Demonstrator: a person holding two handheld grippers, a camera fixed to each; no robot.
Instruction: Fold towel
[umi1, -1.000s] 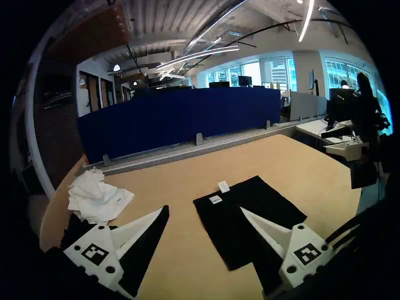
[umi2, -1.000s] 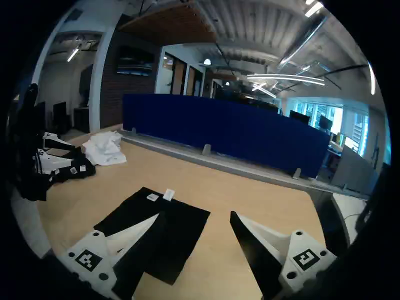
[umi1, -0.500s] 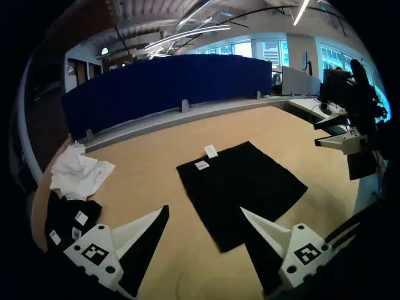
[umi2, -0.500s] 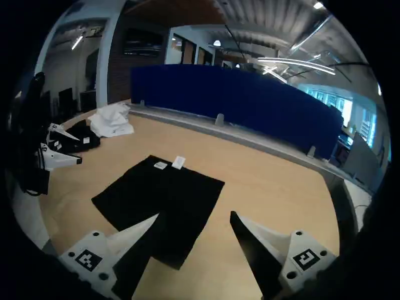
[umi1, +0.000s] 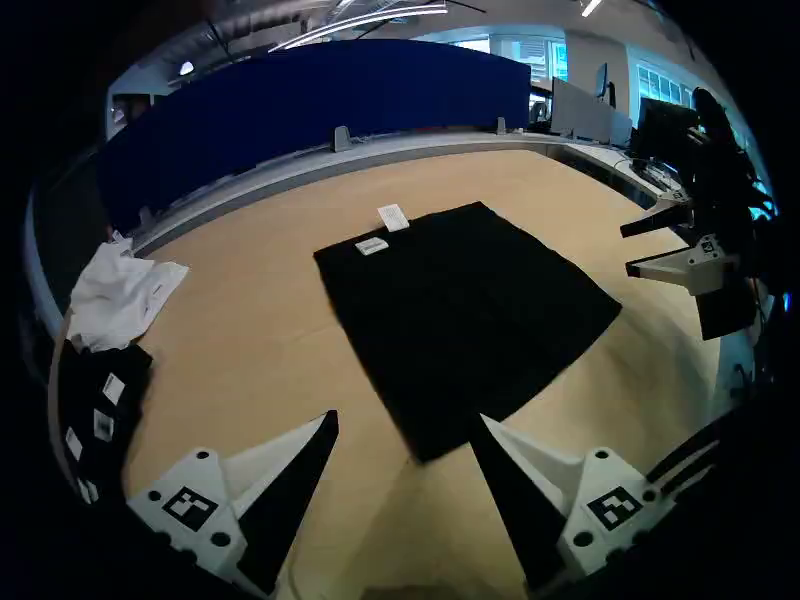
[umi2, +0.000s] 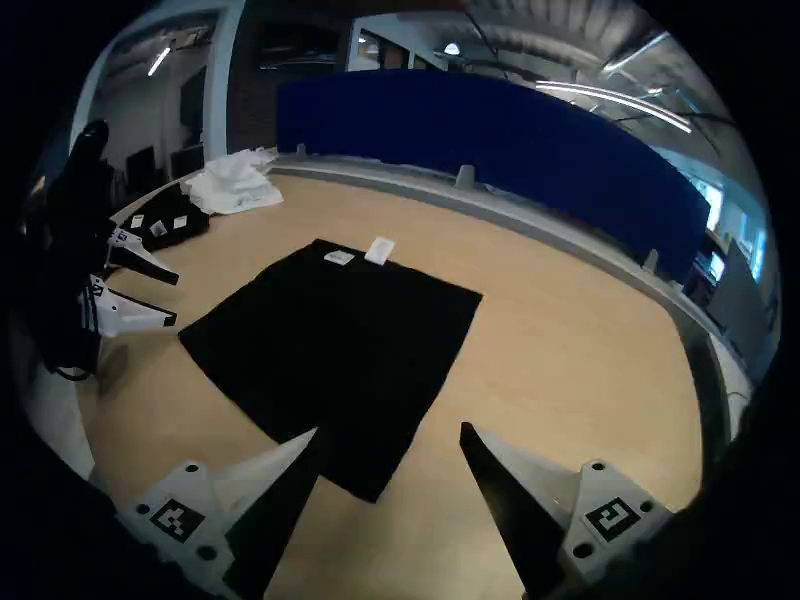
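Open-plan office with a blue partition (umi1: 300, 90) along the far edge of a pale wooden bench (umi1: 250, 330). A black towel (umi1: 460, 300) lies flat near the middle of the bench, turned so that 1 corner points toward the near edge. 2 small white tags (umi1: 392, 216) sit at its far edge. A crumpled white cloth (umi1: 120, 290) lies at the far left corner, and a dark pile (umi1: 95, 400) with tags lies just beside it on the left edge, well apart from the towel.

The left gripper (umi1: 405, 418) hovers over the towel's near corner with its fingers (umi1: 290, 470) spread and holding nothing. The right gripper (umi2: 389, 430) hovers above the same near part of the towel, likewise spread and empty. No fold appears started.

Likely faults from here:
- The cloth is thin and flat against the bench, so fingers closing too high would miss the edge, and closing too low would jam on the wood.
- 2 uneven grips would probably give a skewed fold with mismatched edges.
- Pulling sideways on the smooth surface could drag the whole towel rather than lift it.
- The skewed lie of the towel makes corner choice easy to get wrong.
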